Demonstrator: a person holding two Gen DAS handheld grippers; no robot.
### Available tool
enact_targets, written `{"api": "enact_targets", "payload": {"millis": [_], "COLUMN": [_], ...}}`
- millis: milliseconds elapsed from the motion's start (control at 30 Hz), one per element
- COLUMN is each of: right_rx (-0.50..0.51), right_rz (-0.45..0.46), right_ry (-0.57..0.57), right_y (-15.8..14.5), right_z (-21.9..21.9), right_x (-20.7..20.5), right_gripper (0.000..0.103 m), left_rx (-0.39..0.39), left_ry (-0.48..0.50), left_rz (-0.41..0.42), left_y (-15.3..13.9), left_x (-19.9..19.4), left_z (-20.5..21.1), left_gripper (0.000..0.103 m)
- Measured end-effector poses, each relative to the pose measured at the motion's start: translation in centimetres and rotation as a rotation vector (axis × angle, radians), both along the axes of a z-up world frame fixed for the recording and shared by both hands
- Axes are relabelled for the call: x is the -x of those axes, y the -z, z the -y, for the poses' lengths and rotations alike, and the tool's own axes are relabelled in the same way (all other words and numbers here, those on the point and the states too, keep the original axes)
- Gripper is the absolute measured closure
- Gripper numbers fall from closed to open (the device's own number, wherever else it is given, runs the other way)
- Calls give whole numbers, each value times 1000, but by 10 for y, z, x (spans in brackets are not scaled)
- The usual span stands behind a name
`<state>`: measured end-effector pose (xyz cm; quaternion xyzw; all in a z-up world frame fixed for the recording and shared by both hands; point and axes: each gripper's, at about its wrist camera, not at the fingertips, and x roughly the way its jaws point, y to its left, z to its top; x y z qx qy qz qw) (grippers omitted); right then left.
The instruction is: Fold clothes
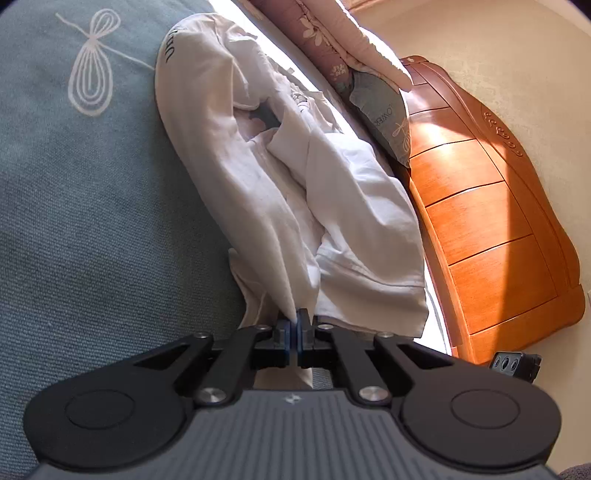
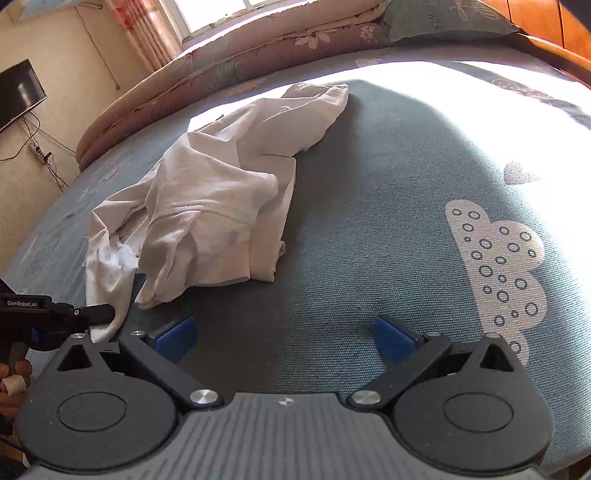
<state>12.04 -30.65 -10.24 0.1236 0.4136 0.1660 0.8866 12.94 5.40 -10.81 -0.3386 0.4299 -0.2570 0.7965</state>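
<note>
white cotton garment [image 2: 207,192] lies crumpled on the teal bedspread [image 2: 369,221], mostly in shade with its far end in a bright sun patch. we hold the left gripper [image 1: 296,325] clenched on a corner of the cloth — blue pads pressed together with the fabric pinched between them, the rest of the garment trailing away up the bed toward the wooden headboard [image 1: 491,229]. in the right wrist view that same gripper shows at the left edge, biting the near corner of the cloth. our right gripper [image 2: 284,338] is released, jaws spread wide, hovering over bare bedspread just beside the garment's near edge — not touching it. a folded floral quilt [image 2: 229,70] and a teal pillow [image 2: 443,18] sit along the far side of the bed.
</note>
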Motion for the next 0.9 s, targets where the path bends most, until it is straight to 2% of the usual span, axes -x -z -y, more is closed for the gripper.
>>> {"api": "enact_targets", "payload": {"millis": [200,367,500,700,900], "right_rx": [11,20,23,38,43], "right_rz": [-5,-9,-15,-32,-57], "right_ry": [-7,-11,-8,-7,1], "right_y": [0,-1,-1,-3,-4], "right_z": [-1,-2,-3,-5,-5], "right_x": [-2,-3,-3,-6,-10], "right_gripper": [0,0,0,0,0], "left_rx": [-184,-393,-530,-671,-736], "left_ry": [-20,-70,-121,-181,-259], "left_rz": [104,117,125,55,-27], "left_y": [-59,-95,-117,-120,-107], "left_x": [-3,-4,-5,-26,-53], "left_z": [-42,-95,-134,-190,-239], "left_gripper": [101,101,101,101,101]}}
